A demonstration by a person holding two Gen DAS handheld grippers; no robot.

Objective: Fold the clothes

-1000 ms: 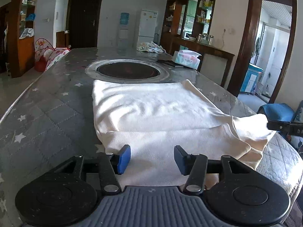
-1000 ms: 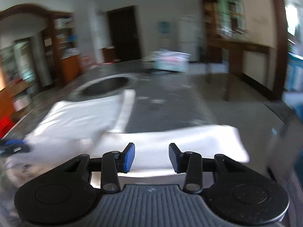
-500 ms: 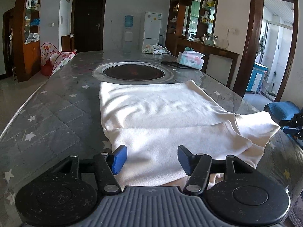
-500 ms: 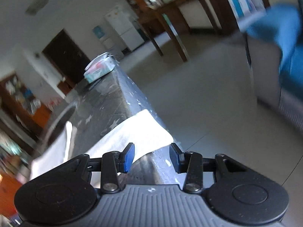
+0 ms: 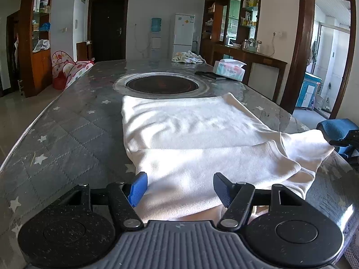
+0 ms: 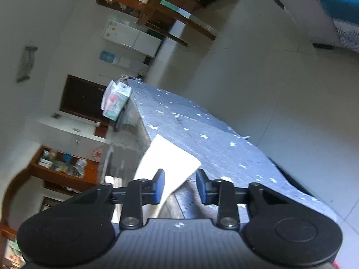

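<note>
A white garment [image 5: 197, 139] lies flat on the grey star-quilted table [image 5: 67, 139], with one sleeve folded across its near part and a sleeve end reaching the right edge. My left gripper [image 5: 179, 179] hovers over the garment's near hem. Its jaws are opening and nothing is pinched between them. My right gripper [image 6: 180, 174] is rolled onto its side at the table's edge. Its jaws are closing around the white sleeve corner [image 6: 166, 159]. A gap still shows beside the blue pads [image 6: 159, 186], which do not press on the cloth.
A round dark hotplate [image 5: 161, 84] is set into the table beyond the garment. A tissue box [image 5: 228, 70] and a crumpled cloth pile [image 5: 187, 57] sit further back. A blue seat [image 5: 336, 127] stands off the right edge, over tiled floor [image 6: 280, 89].
The right gripper rolled sideways and dropped to the table's edge at the sleeve corner, and its jaws narrowed. The left gripper stayed in place with its jaws wider.
</note>
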